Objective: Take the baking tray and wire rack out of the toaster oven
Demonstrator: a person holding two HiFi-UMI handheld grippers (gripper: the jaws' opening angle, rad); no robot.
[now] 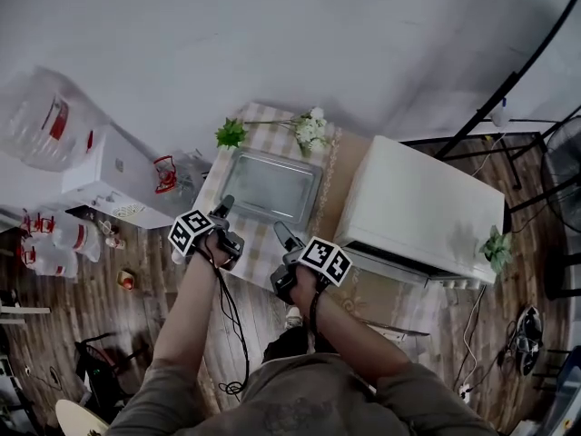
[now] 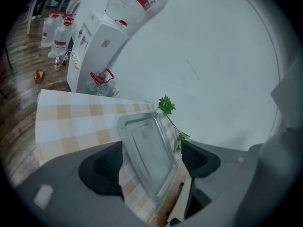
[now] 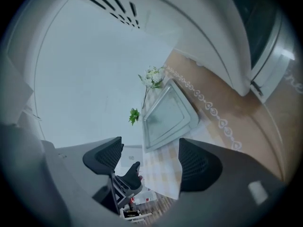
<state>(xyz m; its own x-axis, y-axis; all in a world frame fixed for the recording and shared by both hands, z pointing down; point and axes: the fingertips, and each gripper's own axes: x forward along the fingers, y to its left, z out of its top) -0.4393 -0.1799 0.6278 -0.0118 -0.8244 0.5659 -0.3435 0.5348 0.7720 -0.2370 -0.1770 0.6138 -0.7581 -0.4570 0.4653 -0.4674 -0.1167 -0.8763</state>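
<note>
**Both sets of jaws open, nothing held**

Left gripper (image 2: 151,162) and right gripper (image 3: 149,160) are held wide apart, with nothing between the jaws. Just beyond them, the shallow silver sheet-metal baking tray (image 1: 270,186) lies flat on a beige checked tablecloth (image 1: 257,246), beside the white box-shaped toaster oven (image 1: 427,203). The tray is judged light, stiff and slick, so the raised rim should be pinched. No wire rack is seen.

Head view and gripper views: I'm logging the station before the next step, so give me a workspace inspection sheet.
Surface: table under a checked cloth.
Job's things: baking tray lies on the cloth beside the white toaster oven; wire rack not seen.
Clutter: white flowers and green sprig at the tray's far edge.
Grippers: left gripper and right gripper both open, empty, short of the tray.
Cables: cable hangs from the left gripper.
Surroundings: water dispenser, wood floor.
</note>
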